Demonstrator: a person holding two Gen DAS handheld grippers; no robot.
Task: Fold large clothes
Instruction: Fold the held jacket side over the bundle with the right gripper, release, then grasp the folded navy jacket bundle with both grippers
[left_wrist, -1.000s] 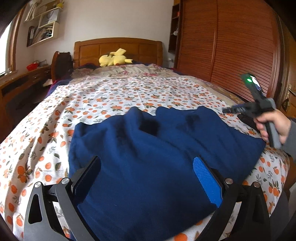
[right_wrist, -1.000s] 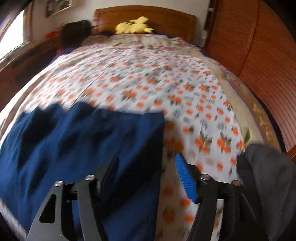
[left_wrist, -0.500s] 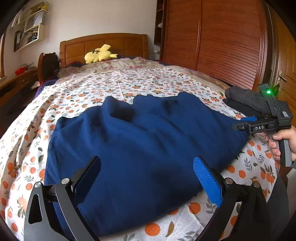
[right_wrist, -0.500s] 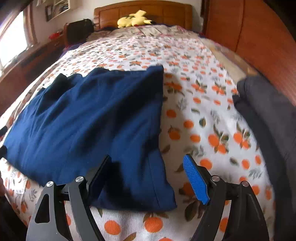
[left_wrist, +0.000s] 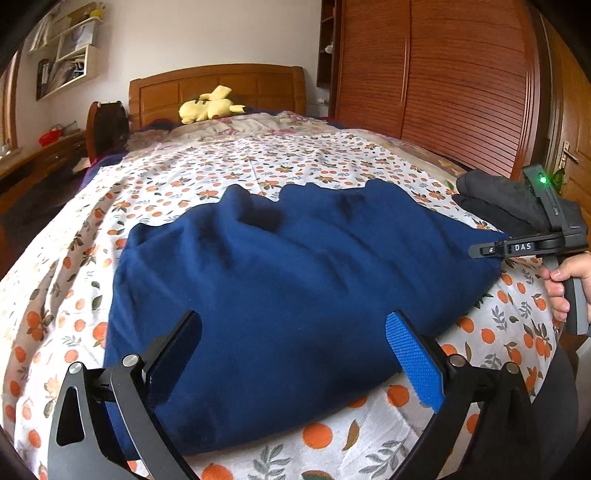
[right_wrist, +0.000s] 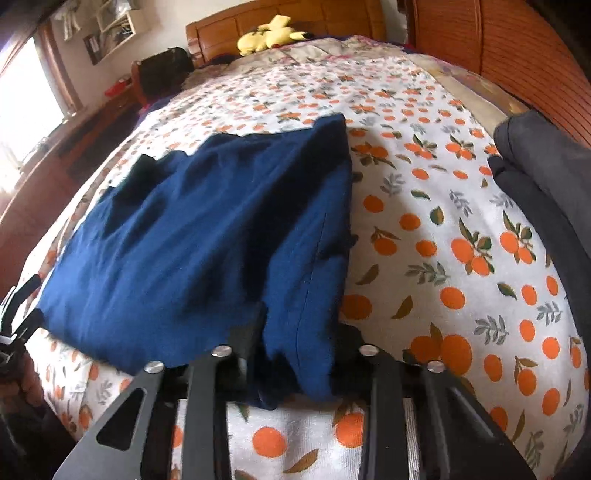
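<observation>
A large navy blue garment (left_wrist: 288, 273) lies spread on the orange-print bed sheet (left_wrist: 258, 162); it also shows in the right wrist view (right_wrist: 207, 236). My left gripper (left_wrist: 291, 350) is open, its fingers hovering over the garment's near edge, holding nothing. My right gripper (right_wrist: 299, 347) is shut on the garment's near right corner, the cloth bunched between its jaws. In the left wrist view the right gripper (left_wrist: 484, 249) sits at the garment's right edge, held by a hand.
A dark grey folded garment (left_wrist: 509, 206) lies at the bed's right edge, also in the right wrist view (right_wrist: 546, 184). A yellow plush toy (left_wrist: 207, 107) rests by the wooden headboard. A wooden wardrobe (left_wrist: 443, 81) stands to the right, a desk (left_wrist: 33, 162) to the left.
My right gripper moved down onto the garment's right corner and closed on it. The left gripper stayed open over the near edge, shifting slightly.
</observation>
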